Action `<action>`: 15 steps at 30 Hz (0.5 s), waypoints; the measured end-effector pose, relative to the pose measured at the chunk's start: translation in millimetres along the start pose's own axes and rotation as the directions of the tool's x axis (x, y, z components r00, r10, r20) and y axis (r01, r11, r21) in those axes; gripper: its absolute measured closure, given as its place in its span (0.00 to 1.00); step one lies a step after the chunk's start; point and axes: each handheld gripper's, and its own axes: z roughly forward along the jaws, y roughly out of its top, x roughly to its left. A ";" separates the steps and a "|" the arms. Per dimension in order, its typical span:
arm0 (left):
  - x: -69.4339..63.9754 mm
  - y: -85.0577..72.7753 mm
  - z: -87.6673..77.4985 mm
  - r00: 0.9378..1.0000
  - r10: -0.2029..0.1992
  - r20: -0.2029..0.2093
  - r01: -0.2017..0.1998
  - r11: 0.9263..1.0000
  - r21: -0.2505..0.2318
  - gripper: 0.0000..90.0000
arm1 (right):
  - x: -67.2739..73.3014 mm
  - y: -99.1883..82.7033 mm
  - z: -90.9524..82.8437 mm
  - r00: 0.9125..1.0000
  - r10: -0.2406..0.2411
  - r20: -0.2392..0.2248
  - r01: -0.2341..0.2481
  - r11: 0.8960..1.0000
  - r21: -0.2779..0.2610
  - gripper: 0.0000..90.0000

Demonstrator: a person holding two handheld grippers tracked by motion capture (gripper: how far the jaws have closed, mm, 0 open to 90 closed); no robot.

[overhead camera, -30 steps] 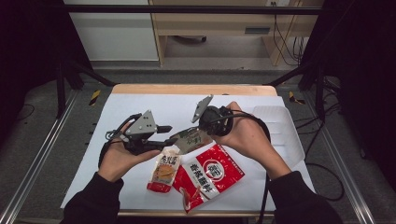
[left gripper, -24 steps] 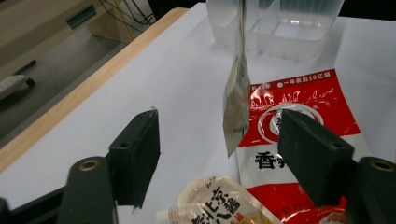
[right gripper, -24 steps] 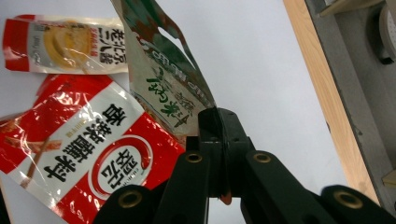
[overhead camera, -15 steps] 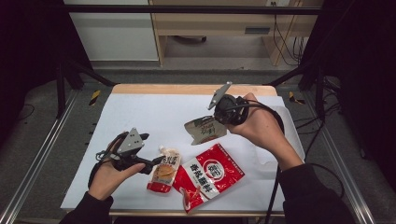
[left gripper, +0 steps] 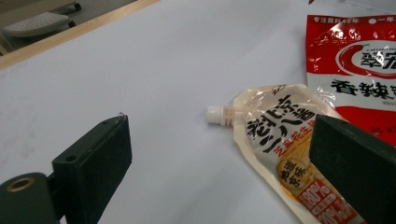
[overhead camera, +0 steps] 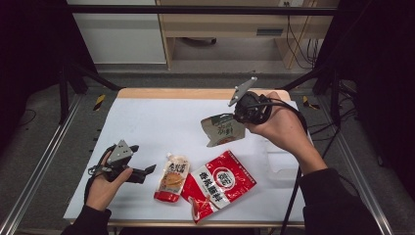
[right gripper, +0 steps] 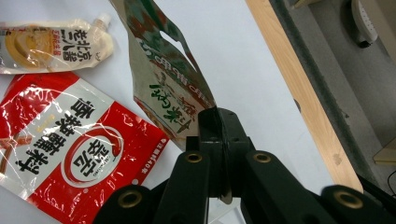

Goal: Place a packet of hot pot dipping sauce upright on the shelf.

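Green-printed pouch (overhead camera: 222,129) pinched in right hand-held gripper (overhead camera: 240,117), above table (overhead camera: 161,117)

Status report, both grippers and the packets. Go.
Right gripper shut on green-printed pouch, lifted off the table. Left gripper open, empty, beside spouted sauce pouch. Red seasoning bag flat on white sheet. Nothing in the way.

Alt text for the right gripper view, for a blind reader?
The right tongs are shut on the edge of a green and tan pouch, held above a white table. A red packet and a yellow spouted pouch lie flat below.
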 end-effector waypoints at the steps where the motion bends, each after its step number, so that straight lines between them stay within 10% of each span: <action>1: 2.2 -3.0 0.2 1.000 -0.004 -0.013 0.004 1.000 -0.001 0.07 | -1.2 -0.6 -1.6 1.000 0.003 0.001 -0.003 1.000 -0.005 1.00; 15: 16.2 -19.0 -3.2 0.995 -0.038 -0.088 0.040 0.999 0.019 0.07 | -22.0 -19.4 -21.9 0.997 0.065 0.047 -0.063 0.997 -0.033 1.00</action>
